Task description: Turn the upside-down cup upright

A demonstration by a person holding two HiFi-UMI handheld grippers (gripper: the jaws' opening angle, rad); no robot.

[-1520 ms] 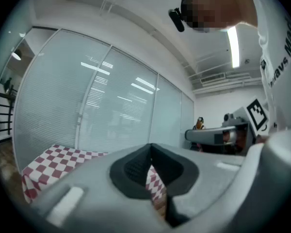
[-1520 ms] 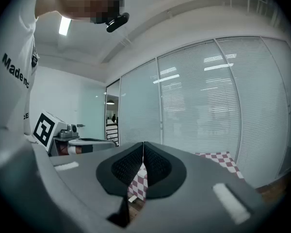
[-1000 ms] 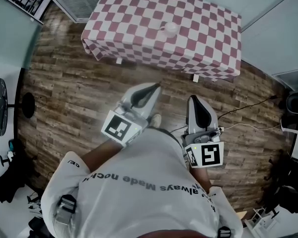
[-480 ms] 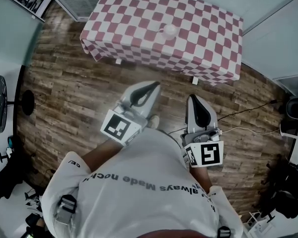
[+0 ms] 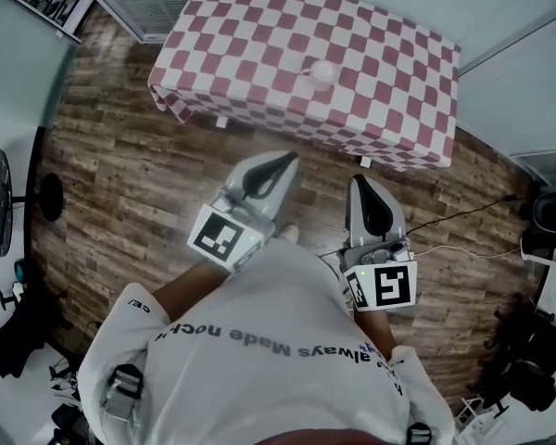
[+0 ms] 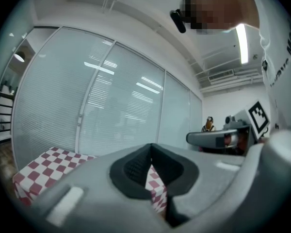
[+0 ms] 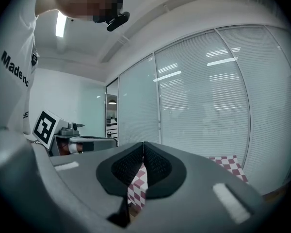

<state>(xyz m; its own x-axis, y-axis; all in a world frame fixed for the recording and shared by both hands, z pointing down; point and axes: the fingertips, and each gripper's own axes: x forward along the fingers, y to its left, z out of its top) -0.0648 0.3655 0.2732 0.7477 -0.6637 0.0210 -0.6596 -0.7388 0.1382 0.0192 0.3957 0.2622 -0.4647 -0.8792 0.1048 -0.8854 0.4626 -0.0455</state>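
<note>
A small pale cup (image 5: 322,72) stands on a table (image 5: 241,35) covered with a red-and-white checked cloth, far ahead of me in the head view. My left gripper (image 5: 289,158) and right gripper (image 5: 360,184) are held level over the wooden floor, well short of the table, both shut and empty. The left gripper view shows its black pads (image 6: 137,168) pressed together, with checked cloth (image 6: 39,165) beyond. Between the closed pads (image 7: 155,167) of the right gripper view, a sliver of the cloth (image 7: 137,187) shows. The cup is hidden in both gripper views.
Glass walls with blinds (image 6: 116,110) stand behind the table. A round black stand (image 5: 0,197) is at the left, and a cable (image 5: 463,211) runs across the floor at the right beside dark equipment (image 5: 547,221). Wooden floor (image 5: 130,193) lies between me and the table.
Both grippers and I have moved forward toward the table; the table and cup sit slightly lower and closer in the head view. Both jaws stay shut.
</note>
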